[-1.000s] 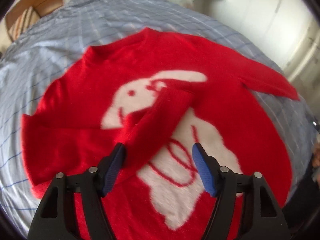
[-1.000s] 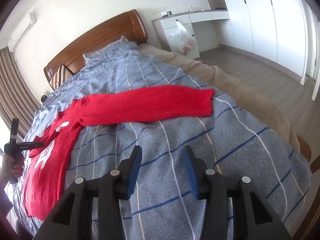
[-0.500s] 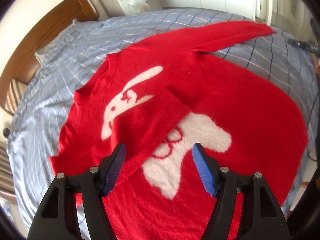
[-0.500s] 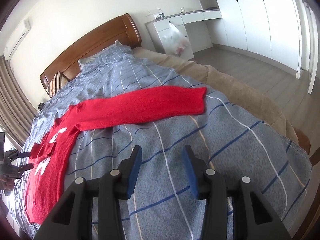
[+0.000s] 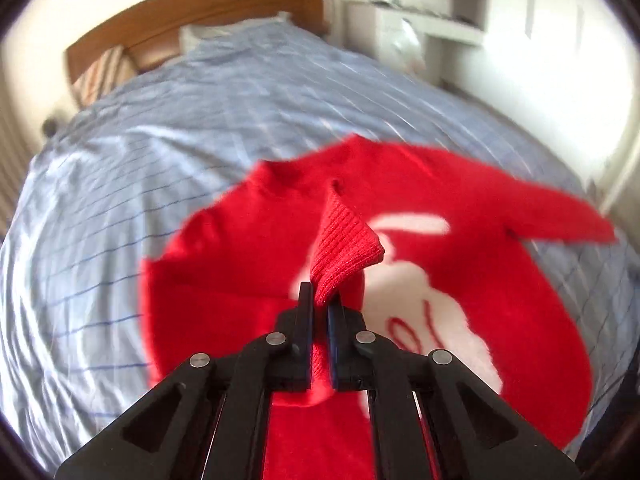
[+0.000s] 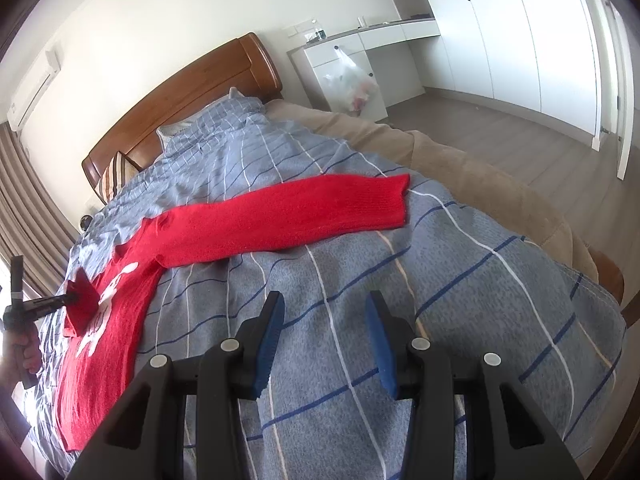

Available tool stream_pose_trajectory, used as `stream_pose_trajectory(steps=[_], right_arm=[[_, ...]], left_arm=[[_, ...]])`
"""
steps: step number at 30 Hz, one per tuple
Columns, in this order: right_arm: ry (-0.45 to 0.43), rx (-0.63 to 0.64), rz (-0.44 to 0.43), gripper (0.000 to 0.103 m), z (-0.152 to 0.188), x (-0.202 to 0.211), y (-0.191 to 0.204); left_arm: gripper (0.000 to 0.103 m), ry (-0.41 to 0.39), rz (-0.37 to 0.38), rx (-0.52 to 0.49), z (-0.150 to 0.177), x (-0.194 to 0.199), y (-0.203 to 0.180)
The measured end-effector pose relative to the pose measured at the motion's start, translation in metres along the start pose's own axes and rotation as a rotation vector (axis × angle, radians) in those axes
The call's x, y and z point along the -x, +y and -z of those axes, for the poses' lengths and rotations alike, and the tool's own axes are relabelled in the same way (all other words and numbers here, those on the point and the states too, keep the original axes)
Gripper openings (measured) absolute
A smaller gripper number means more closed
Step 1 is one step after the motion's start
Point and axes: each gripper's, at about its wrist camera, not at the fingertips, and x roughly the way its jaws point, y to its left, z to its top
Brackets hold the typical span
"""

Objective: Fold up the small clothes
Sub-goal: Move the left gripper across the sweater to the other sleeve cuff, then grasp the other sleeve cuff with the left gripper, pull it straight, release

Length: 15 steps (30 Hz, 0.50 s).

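Left wrist view shows my left claw (image 5: 320, 304) pinching the ribbed cuff (image 5: 346, 252) of the red sweater's (image 5: 500, 280) near sleeve; its jaws have just been closing, and the knit sits between them, standing up ahead of the tips. The sweater lies flat on the bed (image 5: 140, 200), its white rabbit design (image 5: 440, 320) just beyond and to the right of that claw. The picture is smeared, so I read this hand as being in motion.

From the right wrist view, my right claw (image 6: 326, 340) hangs spread and empty over the checked cover, with the other sleeve (image 6: 300, 216) stretched straight out well ahead of it, untouched.

My judgement is that the step in hand is placing this sleeve across the chest. To do it well I should lift only enough that the cuff clears the body, carry it so the sleeve lies straight and unbunched, and let go once it rests flat. Pulling too hard could drag the whole sweater askew. The far sleeve would then be for my right claw.
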Motion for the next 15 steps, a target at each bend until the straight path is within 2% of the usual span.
stream_pose_trajectory(steps=[2,4,7,9,11,15], right_arm=[[-0.002,-0.001,0.002,0.043,0.000,0.000,0.001],[-0.005,-0.002,0.004,0.042,0.000,0.000,0.000],[-0.006,-0.003,0.006,0.043,0.000,0.000,0.000],[-0.004,0.001,0.012,0.043,0.000,-0.001,0.001],[-0.001,0.009,0.020,0.043,0.000,-0.001,0.003],[0.008,0.023,0.035,0.043,0.000,-0.003,0.005]], left_arm=[[0.004,-0.074,-0.091,0.211,0.007,0.028,0.067],[0.004,-0.122,-0.248,0.407,0.027,0.051,0.132],[0.004,-0.108,-0.487,0.644,0.076,0.067,0.209],[0.004,-0.069,-0.610,0.732,0.109,0.066,0.241],[0.004,-0.030,-0.650,0.800,0.137,0.061,0.263],[0.003,0.021,-0.623,0.896,0.175,0.045,0.275]])
